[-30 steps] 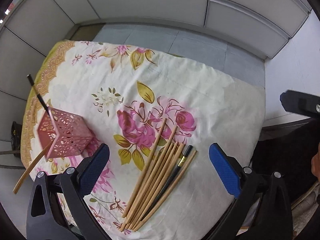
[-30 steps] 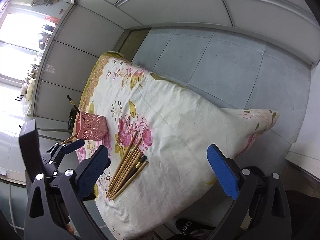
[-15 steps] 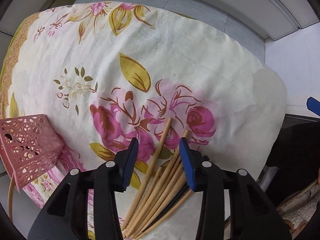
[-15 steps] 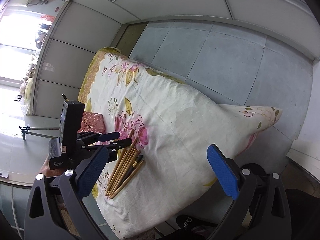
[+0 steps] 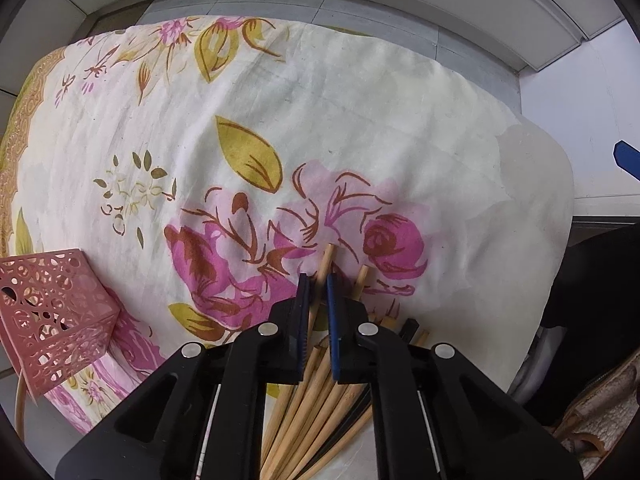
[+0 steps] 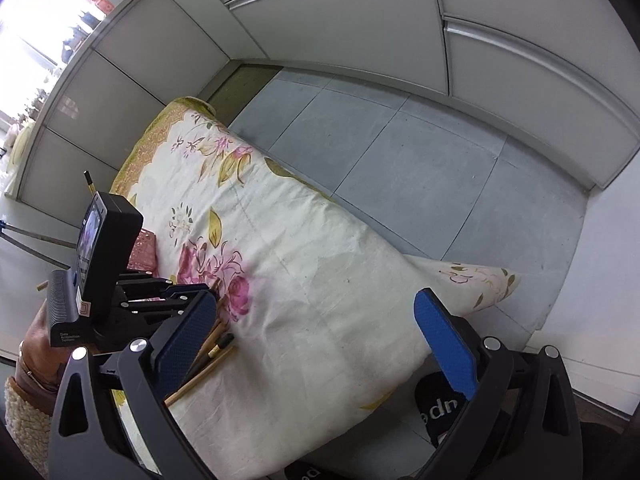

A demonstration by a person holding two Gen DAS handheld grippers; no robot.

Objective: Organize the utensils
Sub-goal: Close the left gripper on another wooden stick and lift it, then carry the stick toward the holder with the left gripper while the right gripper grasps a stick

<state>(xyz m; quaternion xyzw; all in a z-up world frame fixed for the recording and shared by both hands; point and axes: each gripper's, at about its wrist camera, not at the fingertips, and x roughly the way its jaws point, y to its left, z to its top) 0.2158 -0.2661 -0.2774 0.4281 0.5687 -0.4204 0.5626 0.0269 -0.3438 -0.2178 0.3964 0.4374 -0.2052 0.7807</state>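
A bundle of wooden chopsticks (image 5: pixel 308 396) with one black chopstick (image 5: pixel 408 326) lies on the floral cloth. My left gripper (image 5: pixel 318 280) is shut on one wooden chopstick (image 5: pixel 326 258), whose tip sticks out past the fingers. A pink lattice holder (image 5: pixel 52 316) stands at the left, with a wooden chopstick (image 5: pixel 18 404) hanging out of it. My right gripper (image 6: pixel 316 328) is open and empty, held above the table's near right side. In the right wrist view the left gripper (image 6: pixel 176 294) is over the chopsticks (image 6: pixel 208 354).
The table is covered by a cream floral cloth (image 5: pixel 320 120). Grey floor tiles (image 6: pixel 400 160) and white panel walls lie beyond. A black shoe (image 6: pixel 440 404) is on the floor by the table's near corner.
My left gripper dropped onto the chopstick bundle and closed from wide open to shut on one wooden chopstick. My right gripper stayed open and shifted slightly.
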